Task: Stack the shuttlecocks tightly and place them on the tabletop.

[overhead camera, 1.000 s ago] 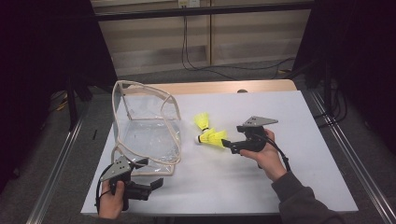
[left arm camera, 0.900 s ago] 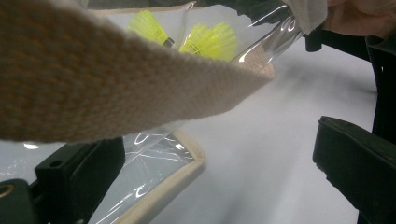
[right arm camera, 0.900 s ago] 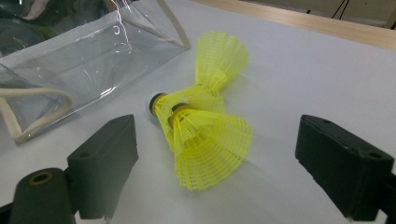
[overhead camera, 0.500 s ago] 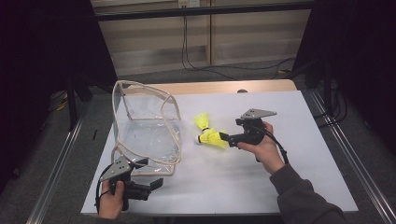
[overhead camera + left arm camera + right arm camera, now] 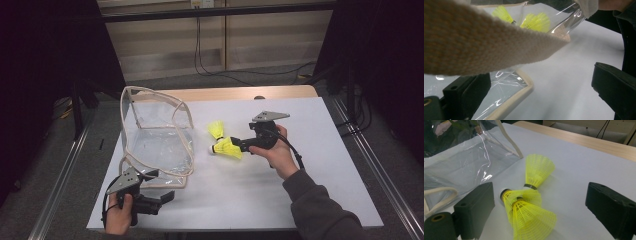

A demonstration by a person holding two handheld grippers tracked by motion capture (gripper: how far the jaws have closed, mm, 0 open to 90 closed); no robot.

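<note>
While the right gripper (image 5: 235, 145) hung over the yellow shuttlecocks (image 5: 529, 205) lying on the white worktop (image 5: 310, 175) just beside the clear bag (image 5: 157, 140), its jaws had just been opening, wide apart, pads clear of the skirts between them. Left gripper (image 5: 167, 196) jaws stood apart by the bag's webbing strap (image 5: 474, 42). Feather-light things, mesh skirts easily crushed; best pinched at the firm cork.

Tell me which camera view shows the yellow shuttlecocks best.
The right gripper view: the yellow shuttlecocks lie close up between the open jaws of the right hand-held gripper, mesh skirts sharp. The high view shows them small beside the clear bag. The left gripper view catches only their skirts behind a strap.
</note>
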